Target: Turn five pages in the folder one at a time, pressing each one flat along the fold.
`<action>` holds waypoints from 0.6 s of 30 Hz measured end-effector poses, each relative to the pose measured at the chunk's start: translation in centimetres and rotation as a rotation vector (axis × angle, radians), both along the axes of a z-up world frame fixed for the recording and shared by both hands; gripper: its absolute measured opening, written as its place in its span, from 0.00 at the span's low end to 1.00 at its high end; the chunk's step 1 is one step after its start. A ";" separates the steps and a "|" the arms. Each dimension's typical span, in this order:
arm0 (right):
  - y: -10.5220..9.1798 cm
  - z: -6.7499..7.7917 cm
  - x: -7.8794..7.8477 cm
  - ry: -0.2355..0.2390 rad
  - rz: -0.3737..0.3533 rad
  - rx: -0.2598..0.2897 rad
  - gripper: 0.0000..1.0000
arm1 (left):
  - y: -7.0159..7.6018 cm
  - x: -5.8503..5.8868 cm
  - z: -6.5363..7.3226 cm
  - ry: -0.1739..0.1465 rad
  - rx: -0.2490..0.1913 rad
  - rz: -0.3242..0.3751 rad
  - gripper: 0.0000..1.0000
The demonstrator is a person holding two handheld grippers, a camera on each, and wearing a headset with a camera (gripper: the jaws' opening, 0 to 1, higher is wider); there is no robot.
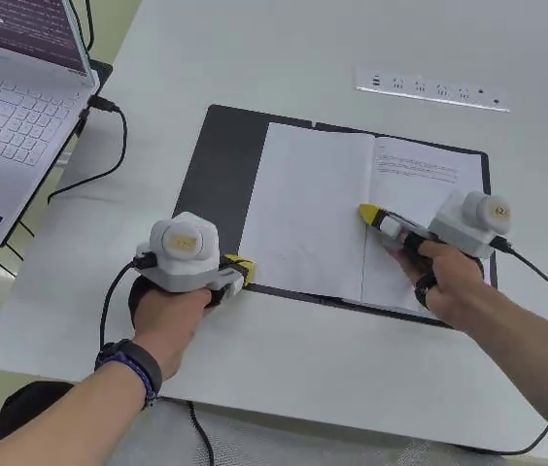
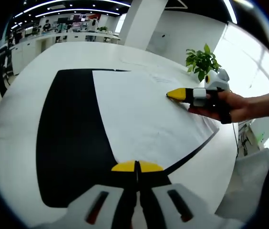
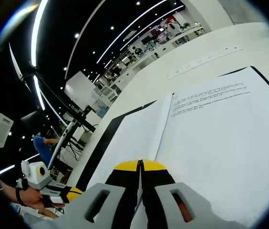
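While the folder (image 1: 218,160) lies open on the white counter (image 1: 303,359), the right gripper (image 1: 369,214) has its yellow tip on the fold (image 1: 365,264). Its fingers (image 3: 127,166) are closed tight with nothing between them. The left gripper (image 1: 240,269) sits at the folder's near edge, by the bottom corner of the left page (image 1: 303,209). Its fingers (image 2: 125,167) are closed too, holding nothing. A laptop (image 1: 12,107) sits off to the left.

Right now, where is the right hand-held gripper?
In the head view, the right hand-held gripper sits right of centre, its shut yellow tip at the fold of the open folder, between the left page and the printed page.
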State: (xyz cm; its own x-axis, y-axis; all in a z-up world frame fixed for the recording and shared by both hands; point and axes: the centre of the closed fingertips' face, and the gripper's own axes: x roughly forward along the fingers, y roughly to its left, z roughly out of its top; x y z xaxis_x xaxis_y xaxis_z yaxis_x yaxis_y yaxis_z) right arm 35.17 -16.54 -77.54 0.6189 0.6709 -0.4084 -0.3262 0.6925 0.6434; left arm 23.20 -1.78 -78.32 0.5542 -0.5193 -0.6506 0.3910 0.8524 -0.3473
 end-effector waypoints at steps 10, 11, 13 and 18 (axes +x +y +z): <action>0.6 0.9 1.7 -0.039 -0.055 -0.017 0.00 | 0.1 0.4 -0.5 -0.006 0.013 -0.013 0.00; 0.7 1.0 1.9 -0.039 -0.053 -0.023 0.00 | 0.1 0.4 -0.4 -0.007 0.014 -0.015 0.00; 0.8 1.0 2.3 -0.038 -0.051 -0.033 0.00 | 0.1 0.4 -0.6 -0.009 0.015 -0.016 0.00; 0.8 1.3 3.9 -0.061 -0.078 -0.059 0.00 | 0.0 0.3 -0.5 -0.018 0.023 -0.029 0.00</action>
State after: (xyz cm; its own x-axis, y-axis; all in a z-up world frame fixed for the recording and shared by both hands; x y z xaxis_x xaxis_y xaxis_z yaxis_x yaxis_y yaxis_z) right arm 39.06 -15.77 -76.26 0.6931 0.5958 -0.4059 -0.3069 0.7533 0.5817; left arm 23.52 -1.80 -78.83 0.5506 -0.5206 -0.6525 0.4216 0.8481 -0.3209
